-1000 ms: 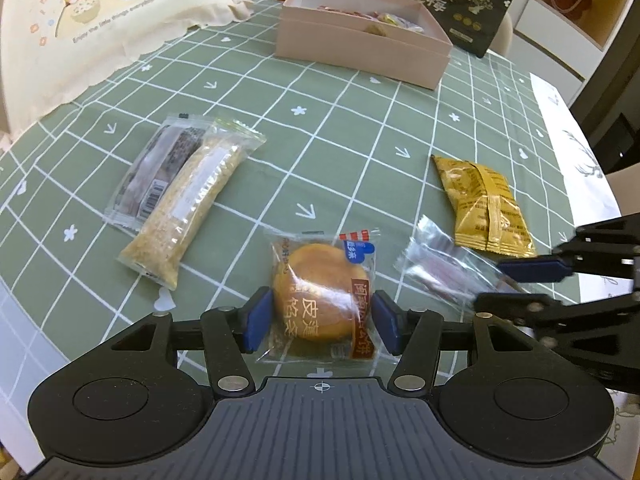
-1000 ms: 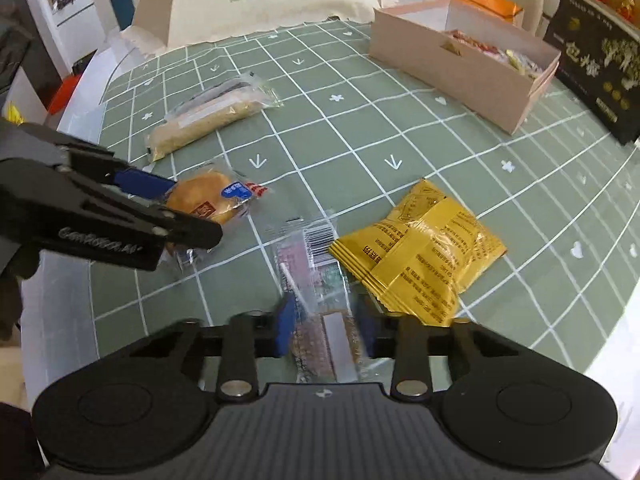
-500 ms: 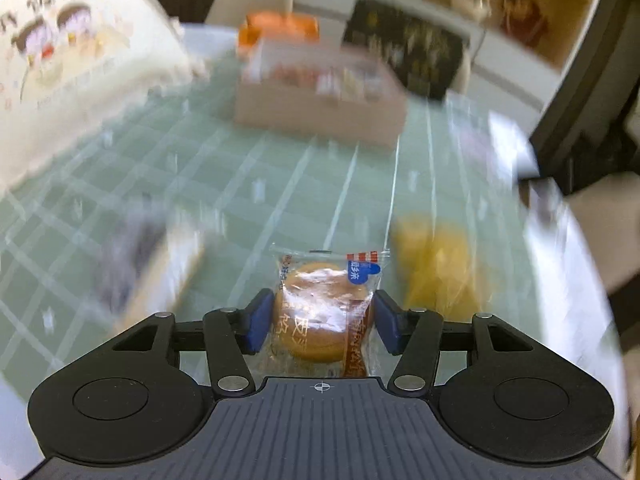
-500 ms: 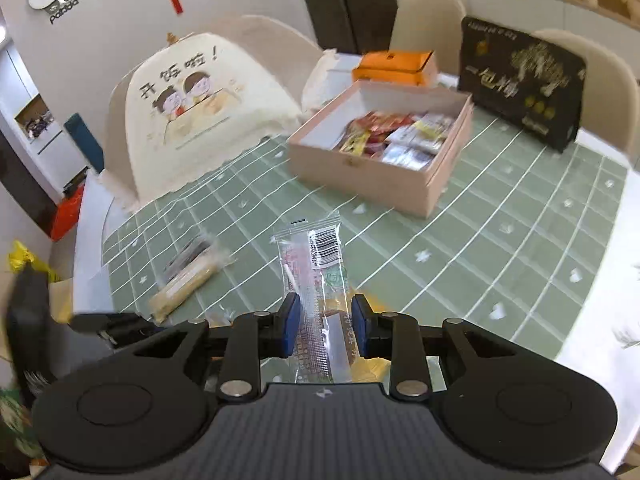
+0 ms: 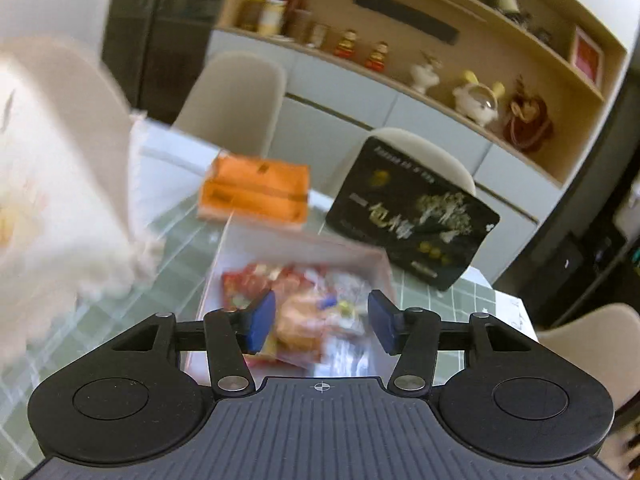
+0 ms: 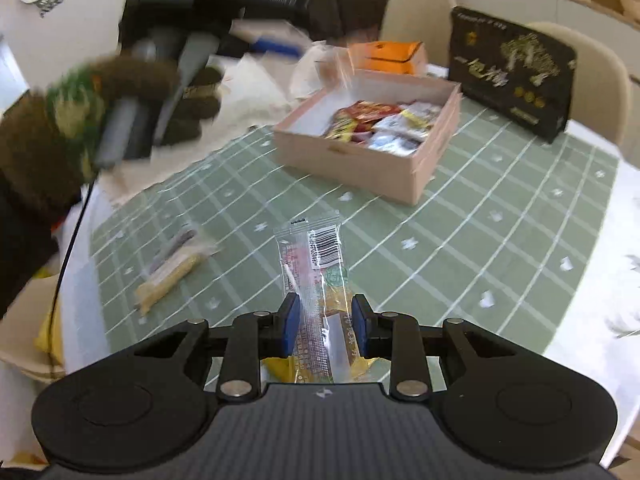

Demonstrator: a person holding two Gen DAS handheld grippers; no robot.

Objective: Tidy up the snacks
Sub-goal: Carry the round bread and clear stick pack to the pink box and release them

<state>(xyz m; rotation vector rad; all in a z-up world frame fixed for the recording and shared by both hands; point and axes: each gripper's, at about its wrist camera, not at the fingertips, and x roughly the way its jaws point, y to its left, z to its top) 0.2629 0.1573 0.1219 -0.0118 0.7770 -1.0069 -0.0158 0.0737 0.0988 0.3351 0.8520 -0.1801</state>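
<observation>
The left gripper [image 5: 322, 326] hangs directly above the open pink box [image 6: 420, 168], jaws spread wide; a round cake packet [image 5: 304, 328] shows between them, blurred, and whether it is free of the pads or resting among the boxed snacks cannot be told. The right gripper [image 6: 325, 326] is clenched on a clear wrapped snack bar [image 6: 316, 276], whose long axis runs straight forward out of the jaws, barcode end leading. The box lies ahead and slightly right of that bar, well apart, across green checked surface [image 6: 500, 240]. Judgement: the coming delivery rests on the right arm carrying the bar forward, lengthwise, over the near wall. Two long packets [image 6: 172, 272] lie on the surface to the left, nearer the left hand.
</observation>
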